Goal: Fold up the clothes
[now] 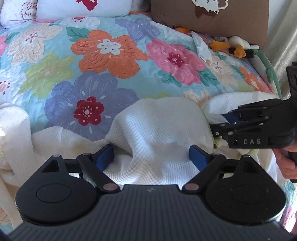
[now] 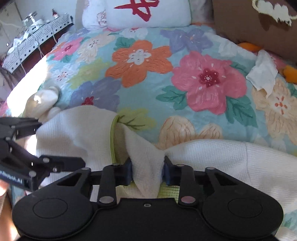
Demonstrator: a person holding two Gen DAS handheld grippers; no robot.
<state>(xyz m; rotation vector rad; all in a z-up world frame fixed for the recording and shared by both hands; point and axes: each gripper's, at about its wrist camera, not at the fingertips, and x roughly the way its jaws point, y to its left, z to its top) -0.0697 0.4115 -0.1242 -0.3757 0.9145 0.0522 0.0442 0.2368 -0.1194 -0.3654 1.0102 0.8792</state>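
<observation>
A bed fills both views, spread with a quilt (image 1: pixel 111 77) printed in big orange, pink, purple and cream flowers on pale blue. At its far edge lie two white pillows — one with a red mark (image 2: pixel 146 13) — and a brown cushion (image 1: pixel 209 16) with a cream-and-brown figure on it. Below the cushion sit orange-and-white plush toys (image 1: pixel 233 46), and a crumpled white tissue (image 2: pixel 263 76) lies on the quilt near them. Off the bed's left side, in the right wrist view, a shelf (image 2: pixel 35 39) with a patterned cover holds small items too blurred to name; pale curtain fabric (image 1: pixel 284 46) hangs at the bed's right side.

The white waffle-knit garment (image 1: pixel 159 133) lies rumpled along the near edge of the quilt, a lime-green trim (image 2: pixel 113 137) showing at one fold. The left gripper (image 1: pixel 151 154) stands with its blue pads wide apart, a raised hump of the cloth between them but not pinched. The right gripper (image 2: pixel 147 169) is closed onto a bunched fold of the same garment — the cloth pulled into a ridge between its pads. A hand (image 1: pixel 285 161) holds the right tool's handle just beside the left one.
</observation>
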